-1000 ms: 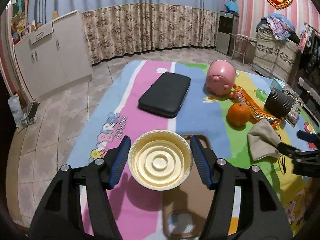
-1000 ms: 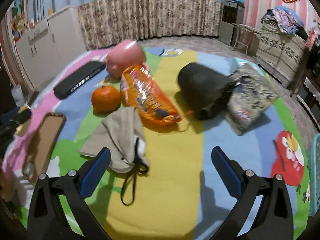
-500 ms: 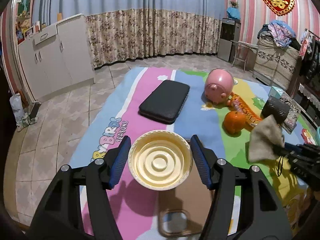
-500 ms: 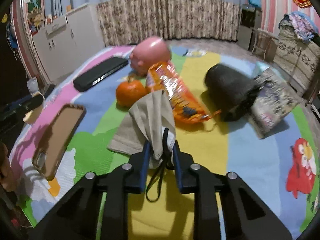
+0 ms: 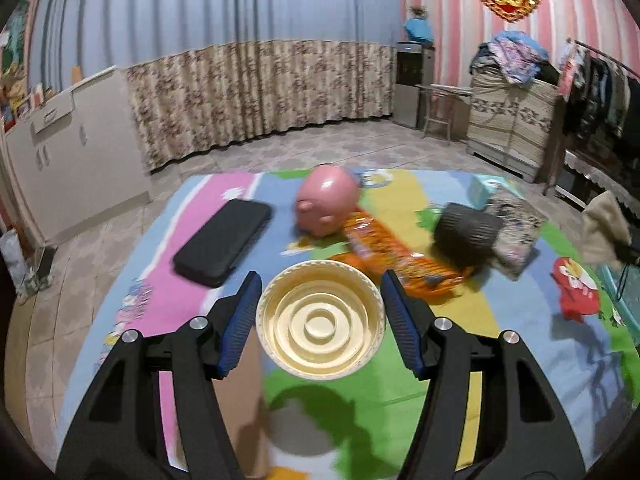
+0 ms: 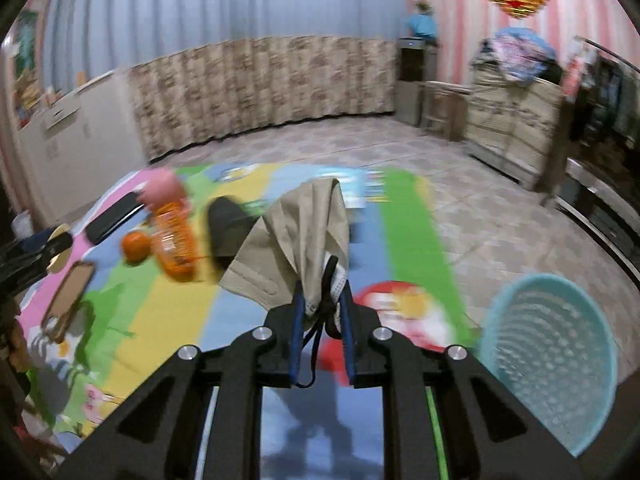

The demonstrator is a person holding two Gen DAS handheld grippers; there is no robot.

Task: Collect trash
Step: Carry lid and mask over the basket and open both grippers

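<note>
Right tool [image 6: 322,308], just clamped on the crumpled beige face mask [image 6: 304,236], has lifted it toward the turquoise mesh basket [image 6: 548,364]; left tool [image 5: 320,312] grips the cream plastic cup [image 5: 320,318].

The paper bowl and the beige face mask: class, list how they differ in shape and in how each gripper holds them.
The paper bowl is rigid and round; the beige face mask is soft and crumpled. The left gripper spans the bowl with wide jaws; the right gripper pinches the mask with narrow jaws. Both are lifted off the mat.
</note>
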